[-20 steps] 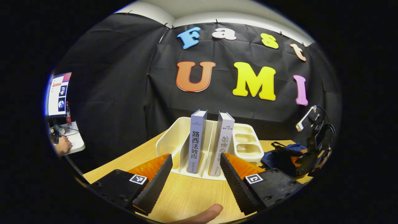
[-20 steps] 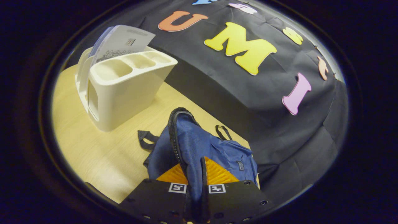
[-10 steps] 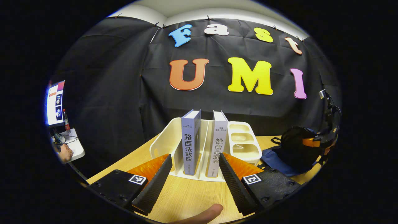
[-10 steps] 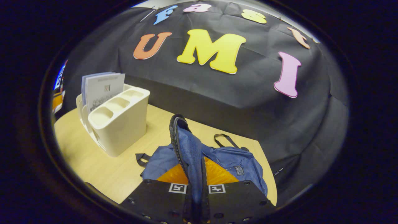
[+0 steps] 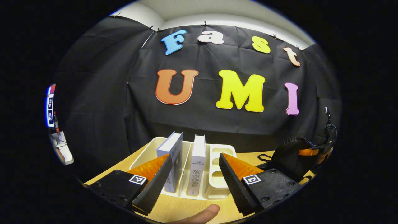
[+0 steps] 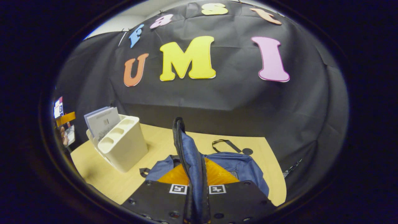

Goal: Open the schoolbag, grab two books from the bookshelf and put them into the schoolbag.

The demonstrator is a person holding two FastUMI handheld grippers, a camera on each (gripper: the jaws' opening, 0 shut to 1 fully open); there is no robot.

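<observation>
In the left gripper view, two grey-white books, one on the left (image 5: 171, 152) and one on the right (image 5: 198, 160), stand upright in a cream bookshelf (image 5: 216, 177). My left gripper (image 5: 195, 159) is open just in front of them, one finger on each outer side and neither touching. At the right lies the dark schoolbag (image 5: 287, 155), with my right gripper (image 5: 314, 151) on it. In the right gripper view, my right gripper (image 6: 195, 169) is shut on the zippered flap of the blue schoolbag (image 6: 239, 165) and holds it upright. The bookshelf (image 6: 126, 147) with the books (image 6: 102, 123) stands to the left.
The wooden table (image 6: 102, 177) ends in a curved edge near me, with the black cloth wall close behind the bookshelf and the bag. A monitor (image 5: 49, 104) and a small side table are far left. A thumb (image 5: 202, 214) shows under the left gripper.
My left gripper has closed in on the two books, still open. My right gripper has lifted the schoolbag's flap higher and tilted upward, keeping its hold.
</observation>
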